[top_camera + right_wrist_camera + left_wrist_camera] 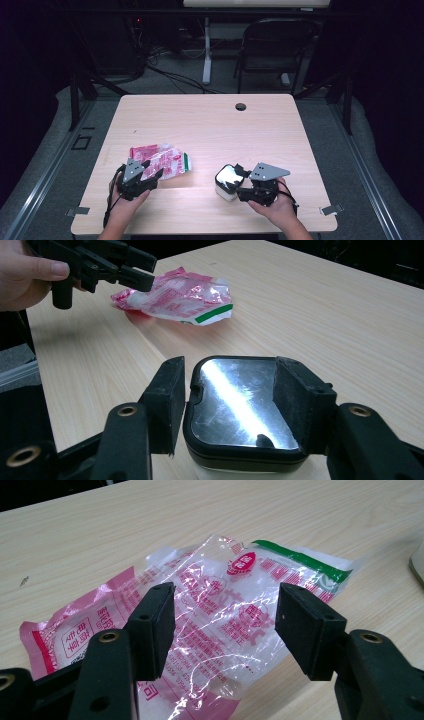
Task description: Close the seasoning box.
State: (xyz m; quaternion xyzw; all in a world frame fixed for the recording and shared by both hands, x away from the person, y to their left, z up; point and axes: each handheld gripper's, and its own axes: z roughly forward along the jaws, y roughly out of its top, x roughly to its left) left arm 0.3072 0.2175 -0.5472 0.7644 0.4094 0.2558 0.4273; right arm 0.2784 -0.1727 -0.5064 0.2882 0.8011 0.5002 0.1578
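The right tool (225, 395), nearest the viewer, held low in the right hand (275, 207), has its jaws spread on either side of one white box with a mirrored lid (240, 405), not clenched on it. The left tool (225, 625), in the left hand (125, 205), hangs released above one crumpled pink-and-clear wrapper (220, 615). The wrapper lies flat at near left on the surface (210, 125), its long axis running left to right, its green end toward the box.
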